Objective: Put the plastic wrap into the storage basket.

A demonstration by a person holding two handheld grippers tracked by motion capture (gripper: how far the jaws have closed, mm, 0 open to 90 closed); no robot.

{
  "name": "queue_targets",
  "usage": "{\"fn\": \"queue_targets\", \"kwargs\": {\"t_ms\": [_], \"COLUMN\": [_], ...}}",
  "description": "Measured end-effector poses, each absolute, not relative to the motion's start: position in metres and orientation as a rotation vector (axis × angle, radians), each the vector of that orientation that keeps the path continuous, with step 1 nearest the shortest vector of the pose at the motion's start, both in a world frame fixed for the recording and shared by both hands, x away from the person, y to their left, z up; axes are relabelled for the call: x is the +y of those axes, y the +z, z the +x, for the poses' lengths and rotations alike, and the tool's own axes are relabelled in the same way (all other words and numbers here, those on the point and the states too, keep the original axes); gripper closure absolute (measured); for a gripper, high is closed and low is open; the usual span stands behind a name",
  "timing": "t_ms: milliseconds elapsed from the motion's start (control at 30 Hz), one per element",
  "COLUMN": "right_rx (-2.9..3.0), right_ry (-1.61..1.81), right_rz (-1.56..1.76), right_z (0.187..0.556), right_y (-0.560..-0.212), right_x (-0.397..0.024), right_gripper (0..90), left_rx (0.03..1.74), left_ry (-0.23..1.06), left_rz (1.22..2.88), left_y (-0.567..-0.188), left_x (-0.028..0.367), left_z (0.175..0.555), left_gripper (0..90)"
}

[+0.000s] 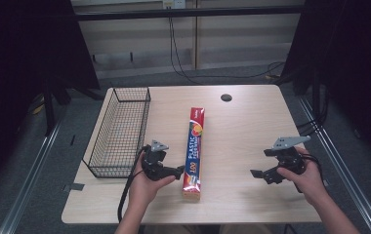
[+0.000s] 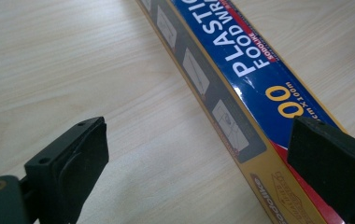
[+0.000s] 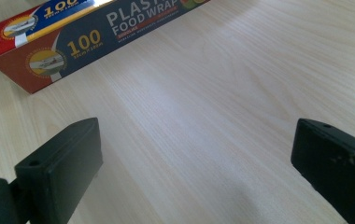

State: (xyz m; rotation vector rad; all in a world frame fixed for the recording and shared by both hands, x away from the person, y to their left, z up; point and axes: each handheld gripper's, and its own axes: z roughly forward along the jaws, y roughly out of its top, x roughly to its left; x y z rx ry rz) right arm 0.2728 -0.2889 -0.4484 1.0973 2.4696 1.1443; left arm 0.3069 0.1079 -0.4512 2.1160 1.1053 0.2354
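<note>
A long box of plastic food wrap [image 1: 195, 152] lies lengthwise in the middle of the wooden table, red and blue with yellow edges. My left gripper [image 1: 176, 171] is held just left of the box's near end, open; in the left gripper view the box [image 2: 241, 88] runs diagonally past the right jaw, with bare table between the jaws. My right gripper [image 1: 257, 174] hovers open to the right of the box, some way off. From the right gripper view the box's near end [image 3: 59, 46] lies at the top left, and the jaws frame bare wood.
A black wire basket [image 1: 120, 130] stands along the table's left side, close behind my left hand. A round cable hole [image 1: 226, 97] sits near the far edge. Cables trail on the floor beyond the table.
</note>
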Motion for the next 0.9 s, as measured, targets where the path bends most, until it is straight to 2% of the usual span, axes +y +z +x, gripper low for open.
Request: {"fn": "queue_targets", "kwargs": {"t_ms": [900], "right_rx": [2.422], "right_ry": [1.104], "right_rz": [1.1], "right_z": [0.263], "right_y": [-0.448], "right_x": [-0.3], "right_gripper": [3.0], "left_rx": [1.213], "left_ry": [0.182], "left_rz": [2.135], "left_y": [-0.424], "left_x": [0.065], "left_z": [0.351], "left_gripper": [7.3]}}
